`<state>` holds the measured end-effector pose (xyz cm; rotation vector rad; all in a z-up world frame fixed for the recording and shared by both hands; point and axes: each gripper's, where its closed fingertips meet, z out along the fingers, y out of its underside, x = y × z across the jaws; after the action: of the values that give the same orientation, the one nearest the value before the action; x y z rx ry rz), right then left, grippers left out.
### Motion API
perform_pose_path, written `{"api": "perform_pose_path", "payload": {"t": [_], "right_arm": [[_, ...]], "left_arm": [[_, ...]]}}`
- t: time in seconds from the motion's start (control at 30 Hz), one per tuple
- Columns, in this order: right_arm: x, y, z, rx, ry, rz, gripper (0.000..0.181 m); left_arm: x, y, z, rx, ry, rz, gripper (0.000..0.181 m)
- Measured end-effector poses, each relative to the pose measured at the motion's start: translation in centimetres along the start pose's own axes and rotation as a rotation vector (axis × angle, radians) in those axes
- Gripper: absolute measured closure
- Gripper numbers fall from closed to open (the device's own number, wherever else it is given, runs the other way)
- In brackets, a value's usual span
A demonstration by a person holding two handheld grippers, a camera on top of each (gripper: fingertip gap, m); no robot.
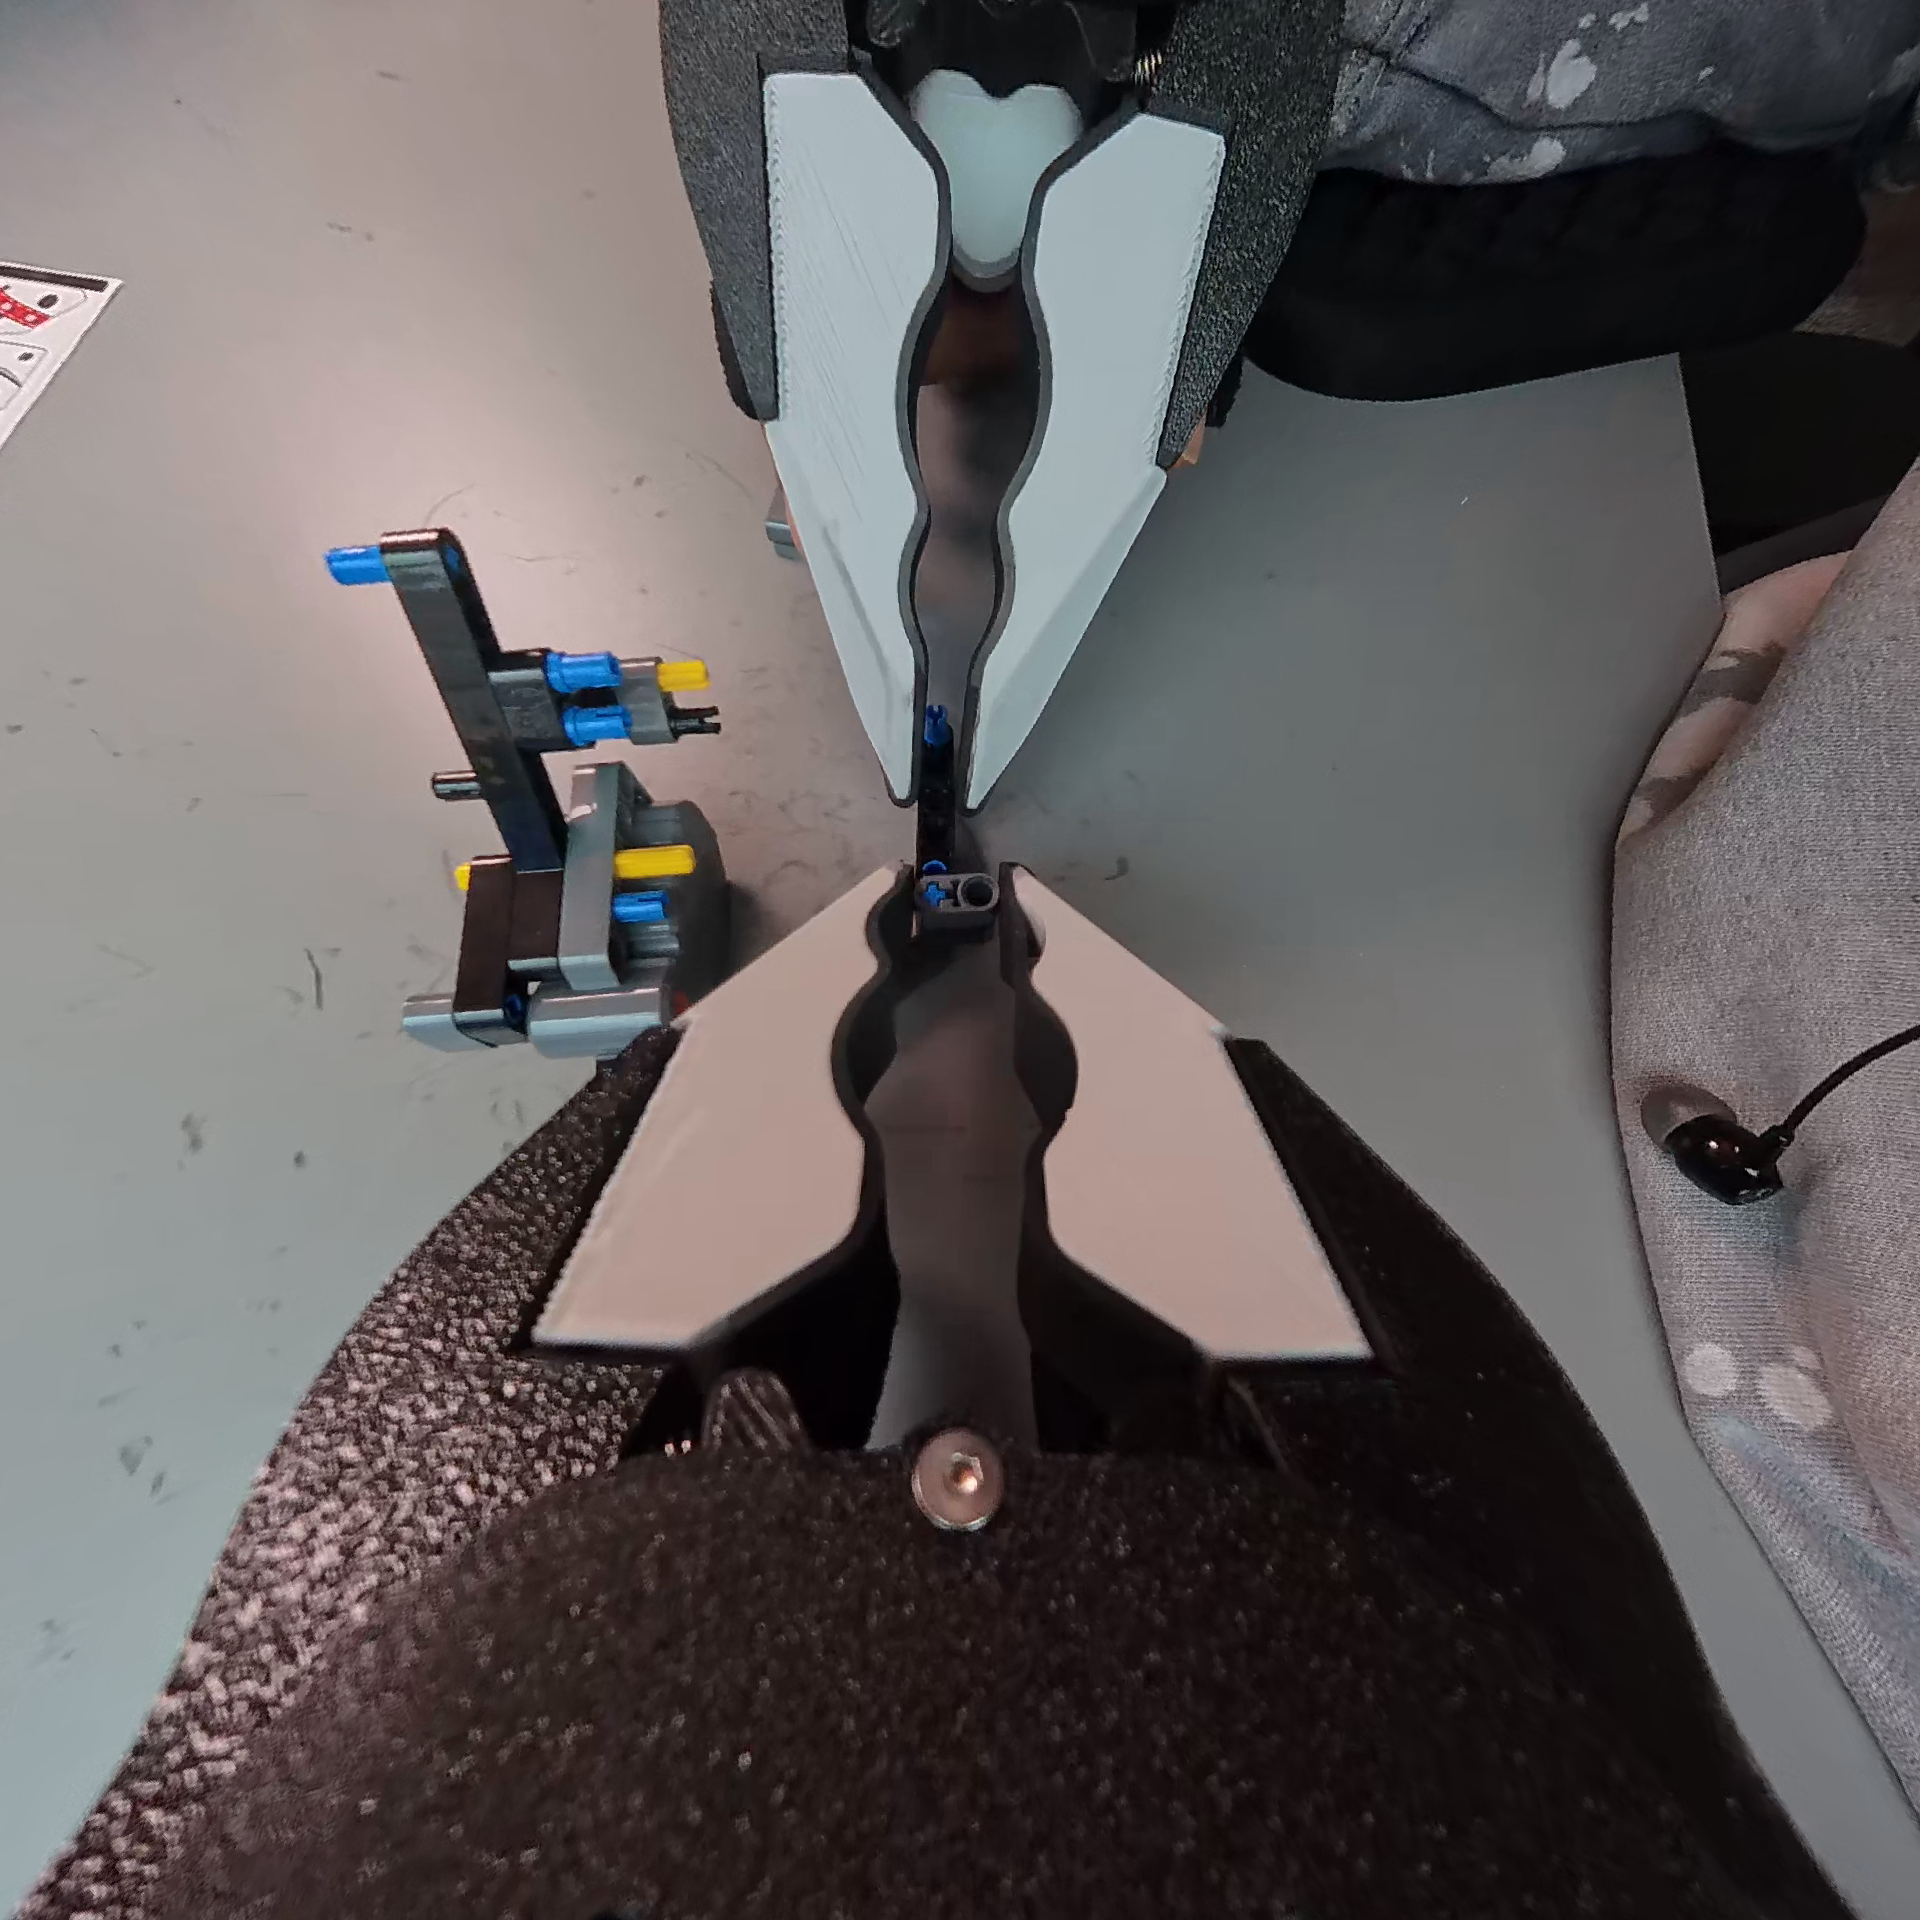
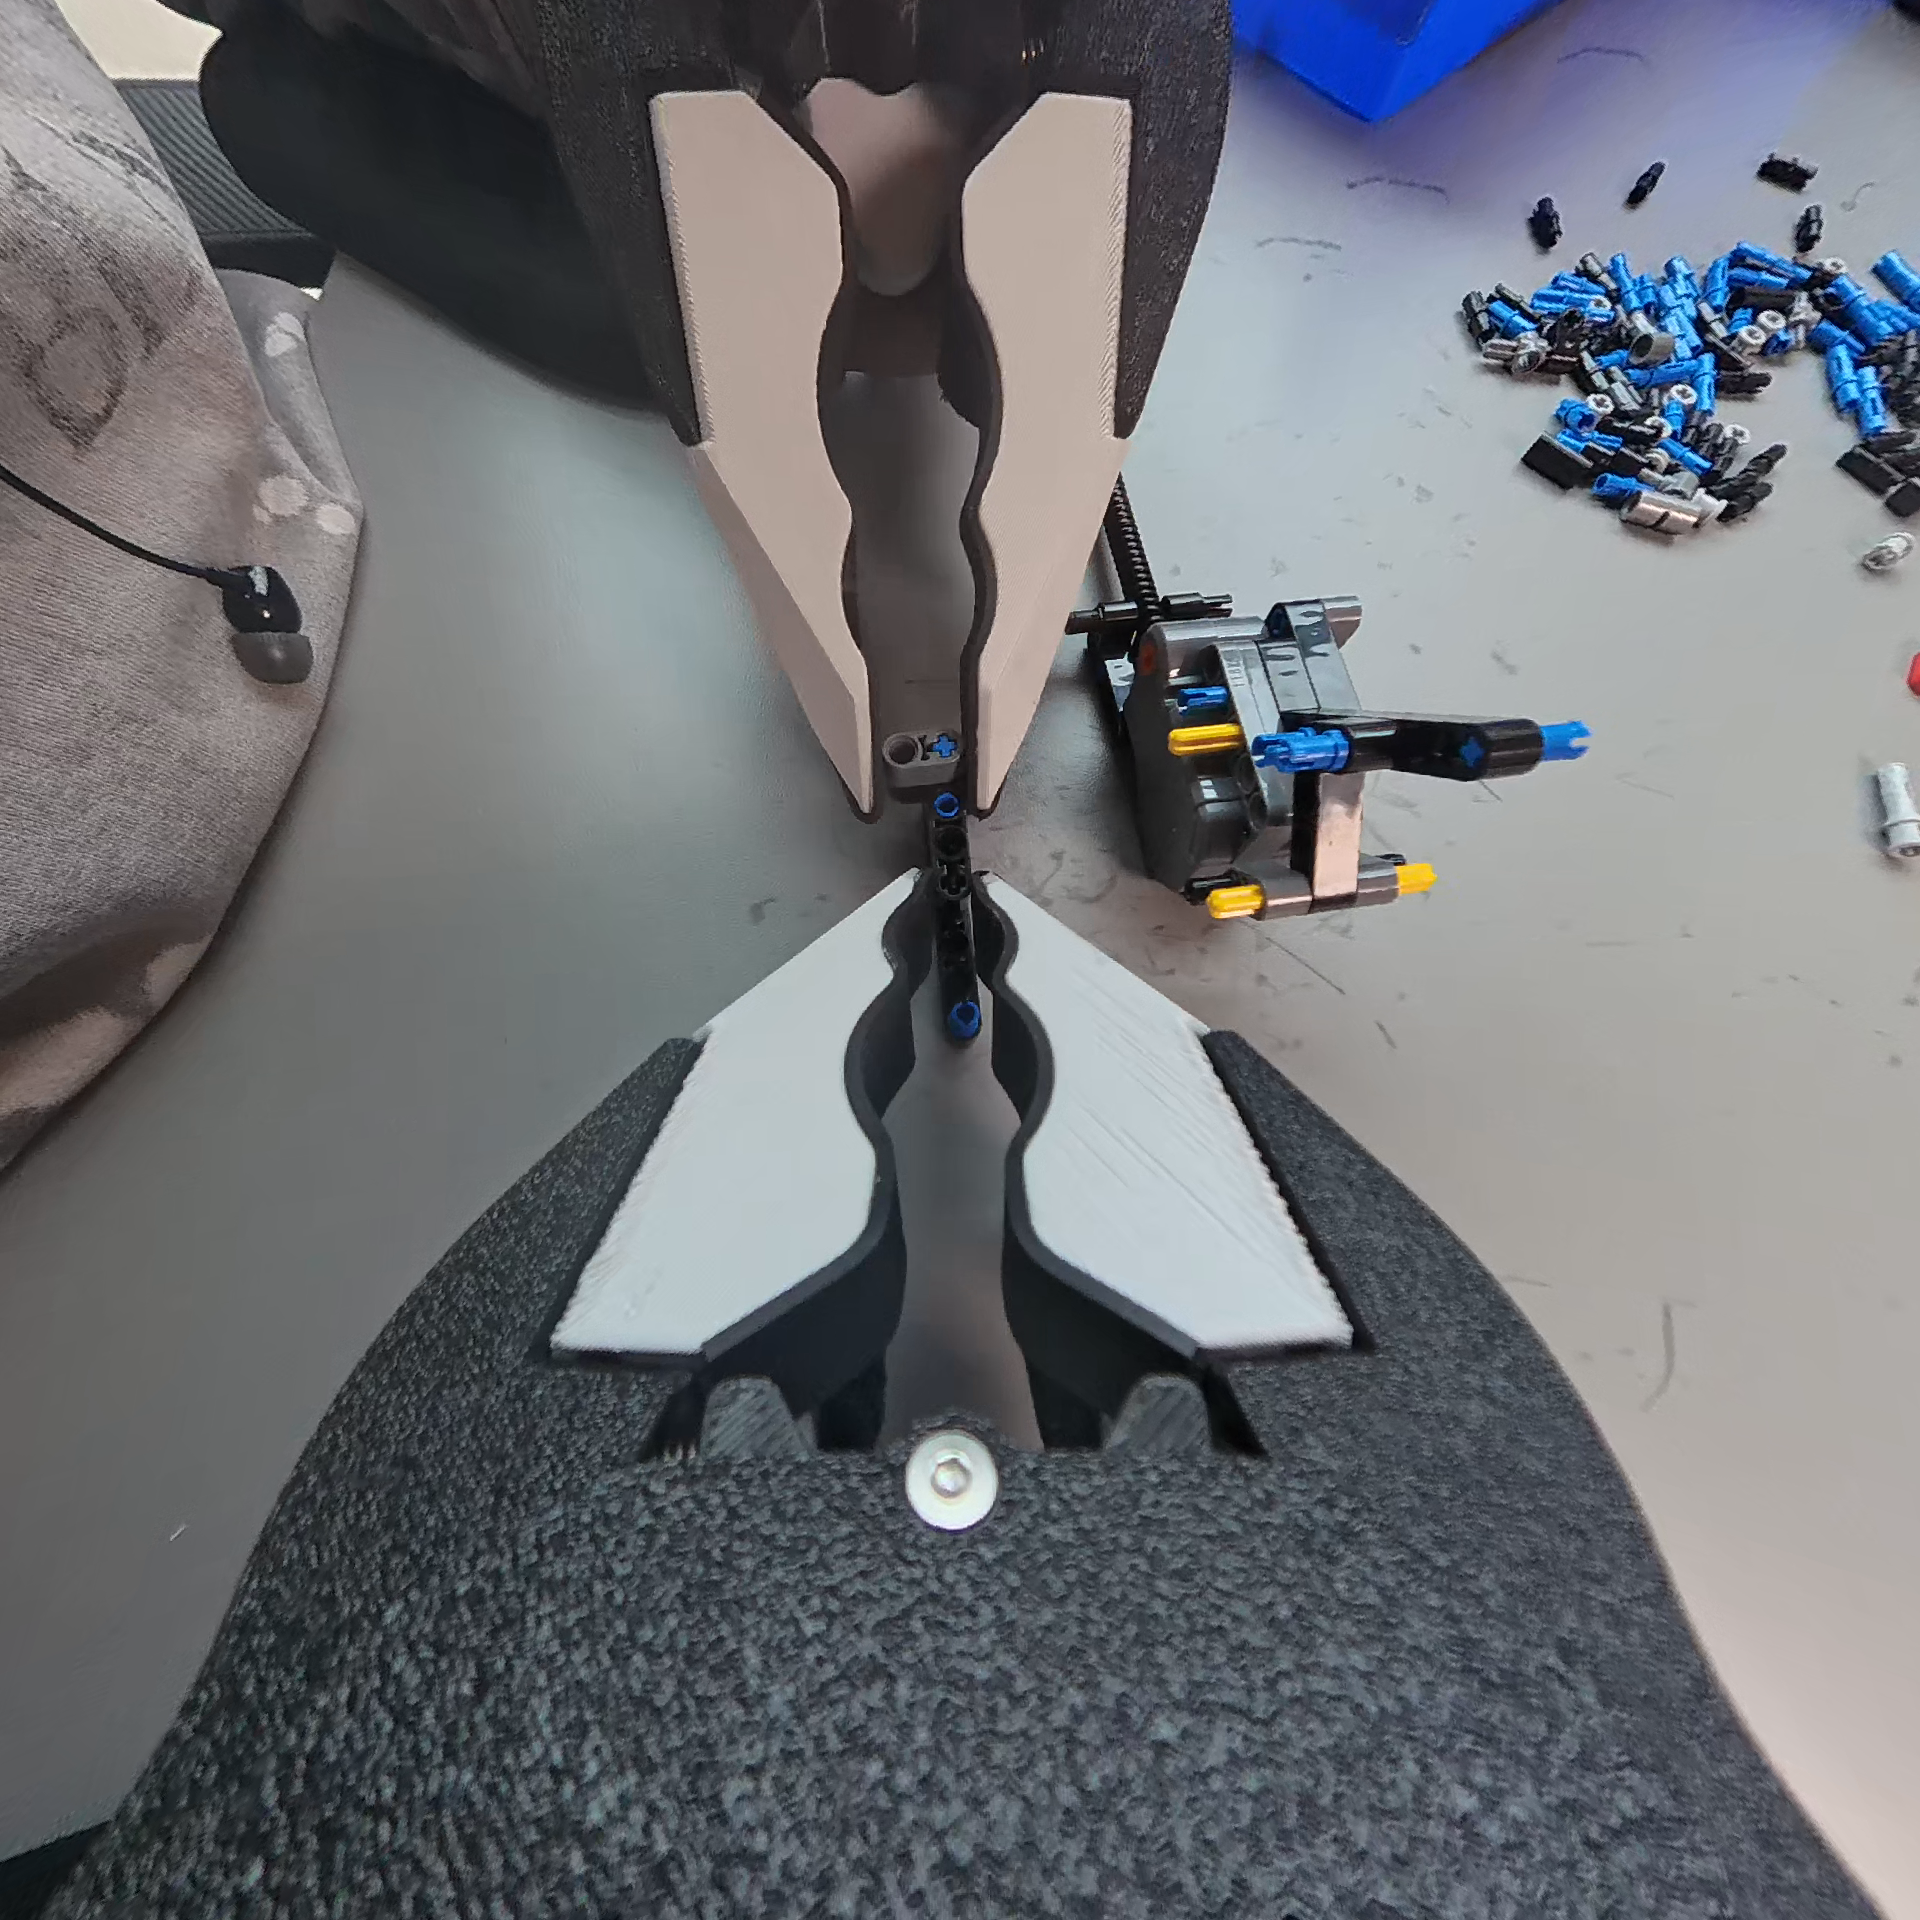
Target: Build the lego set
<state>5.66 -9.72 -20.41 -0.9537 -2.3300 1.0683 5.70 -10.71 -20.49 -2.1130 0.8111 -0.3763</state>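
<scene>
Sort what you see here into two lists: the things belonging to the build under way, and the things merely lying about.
In the job:
left claw
right claw
grey connector
black beam
part-built model
loose pin pile

Lying about:
earbud
blue bin
printed sheet

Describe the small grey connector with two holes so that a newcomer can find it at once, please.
Start at the grey table and find the two hand-held grippers meeting tip to tip. The small grey two-hole connector sits pinched in the left gripper, joined to the thin black beam in the right gripper. One hole is empty, the other holds a blue pin.
</scene>
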Motion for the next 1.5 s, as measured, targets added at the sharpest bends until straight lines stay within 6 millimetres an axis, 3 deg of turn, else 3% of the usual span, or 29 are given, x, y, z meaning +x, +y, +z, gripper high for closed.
{"api": "perform_pose_path", "payload": {"t": [1.5], "right_arm": [[0.17,-0.69,0.17,0.014,0.035,-0.014,0.175]], "left_arm": [[-0.18,0.12,0.15,-0.007,0.041,-0.027,0.166]]}}
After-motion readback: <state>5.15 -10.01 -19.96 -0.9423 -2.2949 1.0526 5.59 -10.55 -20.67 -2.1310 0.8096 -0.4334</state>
